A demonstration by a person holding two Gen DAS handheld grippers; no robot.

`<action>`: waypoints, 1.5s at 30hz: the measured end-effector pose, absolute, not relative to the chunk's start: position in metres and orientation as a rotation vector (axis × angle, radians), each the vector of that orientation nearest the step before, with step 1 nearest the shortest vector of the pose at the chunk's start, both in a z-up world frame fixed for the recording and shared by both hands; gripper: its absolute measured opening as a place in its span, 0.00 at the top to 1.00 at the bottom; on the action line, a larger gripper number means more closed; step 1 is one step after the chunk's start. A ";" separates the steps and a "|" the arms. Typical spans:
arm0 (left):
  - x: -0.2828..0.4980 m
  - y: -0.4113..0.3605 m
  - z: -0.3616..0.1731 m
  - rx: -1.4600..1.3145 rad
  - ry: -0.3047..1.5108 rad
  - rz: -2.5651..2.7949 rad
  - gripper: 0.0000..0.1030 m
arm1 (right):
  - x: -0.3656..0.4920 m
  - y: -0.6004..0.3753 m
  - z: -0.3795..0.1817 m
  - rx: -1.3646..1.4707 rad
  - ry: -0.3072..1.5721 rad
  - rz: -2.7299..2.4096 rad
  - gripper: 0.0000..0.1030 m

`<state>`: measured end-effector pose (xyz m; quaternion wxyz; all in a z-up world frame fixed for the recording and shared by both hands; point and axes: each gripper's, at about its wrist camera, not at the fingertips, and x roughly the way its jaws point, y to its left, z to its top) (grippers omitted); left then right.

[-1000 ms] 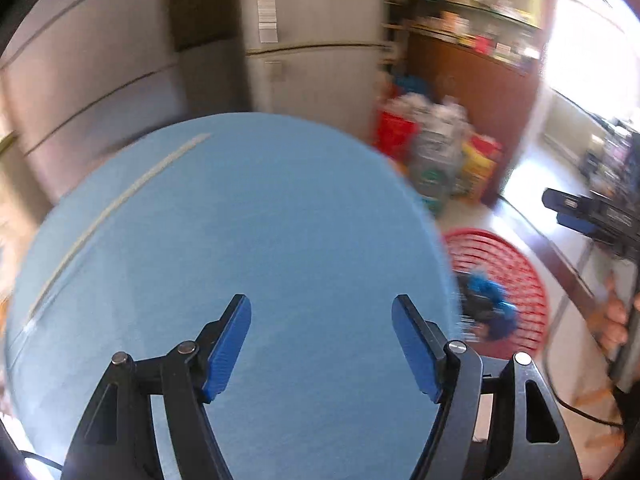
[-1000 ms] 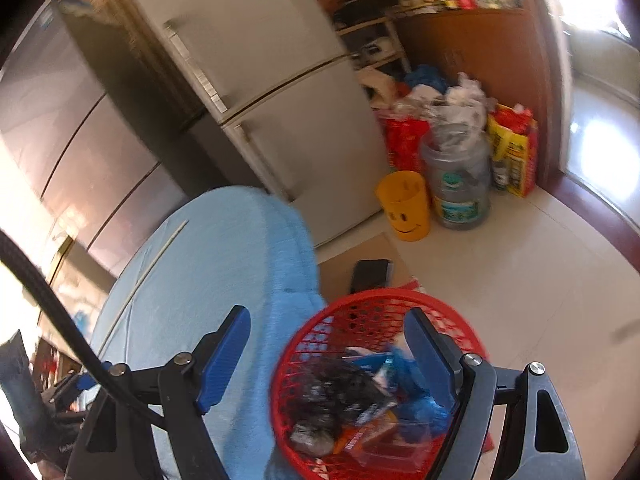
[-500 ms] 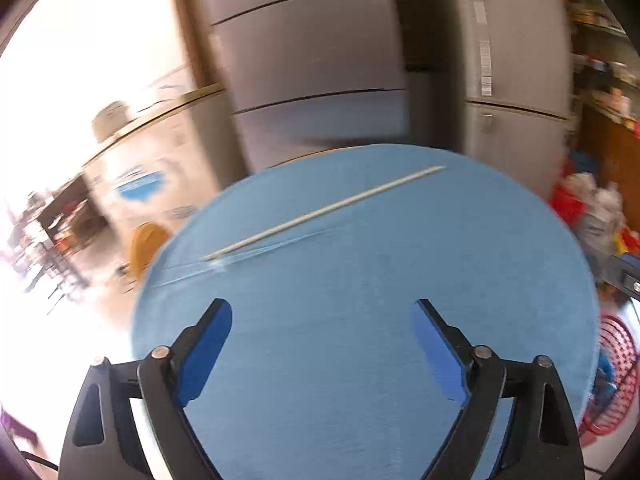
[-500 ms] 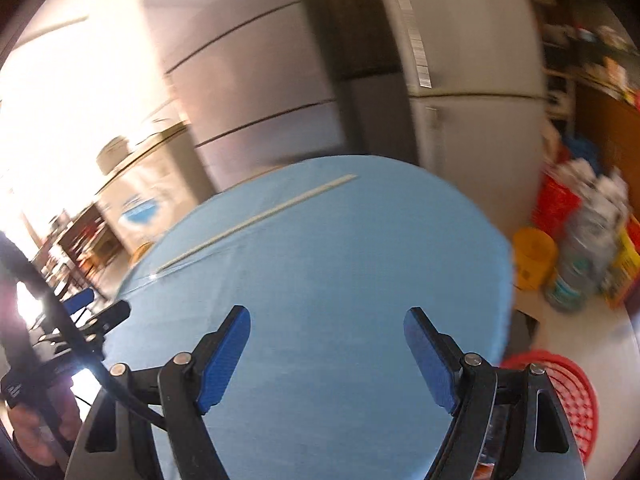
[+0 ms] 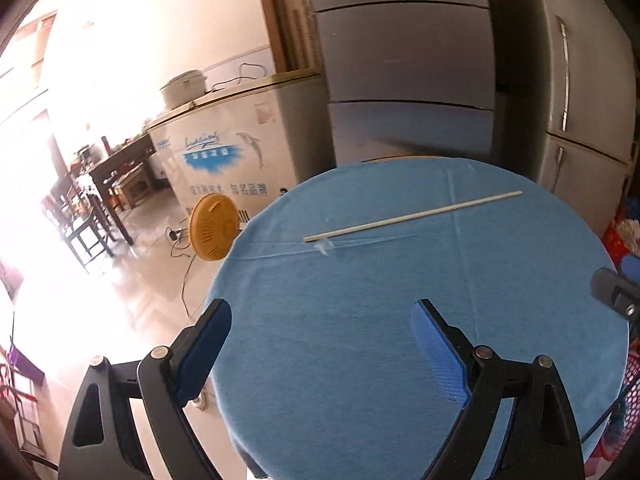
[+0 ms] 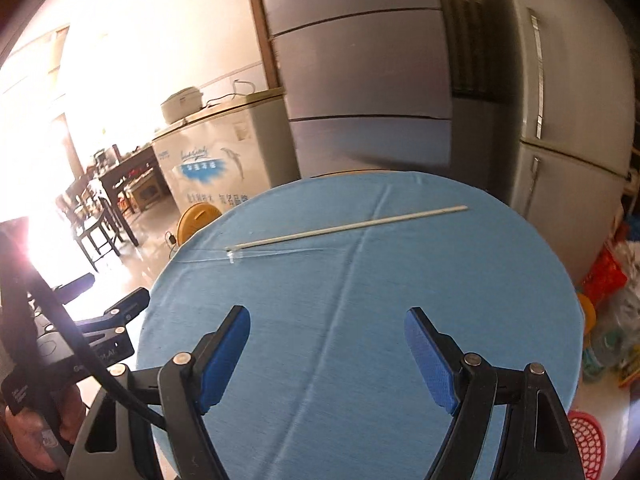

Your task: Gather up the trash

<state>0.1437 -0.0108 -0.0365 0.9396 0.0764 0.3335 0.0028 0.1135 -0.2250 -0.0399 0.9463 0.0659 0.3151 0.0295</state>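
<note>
Round bench under a pale blue cloth (image 5: pixel 360 320), nearly bare. Left gripper (image 5: pixel 322 344) hangs over the near edge, blue-padded fingers (image 5: pixel 438 354) spread wide, nothing between them. Right gripper (image 6: pixel 326 350) likewise: fingers (image 6: pixel 426 354) wide apart and empty. Trash left on the cloth: a long thin off-white stick (image 5: pixel 412 216), lying slantwise toward the far side, well apart from both grippers, and just beside its near end a small scrap of clear plastic or tape (image 5: pixel 325 246) with a faint transparent strip running along the cloth. Red plastic mesh basket (image 6: pixel 586 438) stands on the floor at the bench's right, low in the right wrist view. Judgement: task looks far along; stick and clear scrap remain to be picked up and dropped in the basket. Hard to make out: basket is cut by the frame edge, contents not visible; the clear strip's extent is uncertain, it may be only a crease. Left of the room is washed out by glare. A hand on the left gripper's handle is partly visible at lower left of the right wrist view.
</note>
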 end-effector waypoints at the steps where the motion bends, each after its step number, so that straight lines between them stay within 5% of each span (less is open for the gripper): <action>1: 0.143 -0.008 -0.035 0.147 0.683 0.012 0.11 | 0.116 -0.219 -0.039 0.126 0.645 0.062 0.20; 18: 0.132 0.006 -0.007 0.090 0.662 0.040 0.11 | 0.110 -0.184 -0.021 0.058 0.705 0.012 0.20; 45: 0.126 -0.065 0.001 0.161 0.677 -0.094 0.11 | 0.085 -0.277 -0.012 0.184 0.700 -0.155 0.20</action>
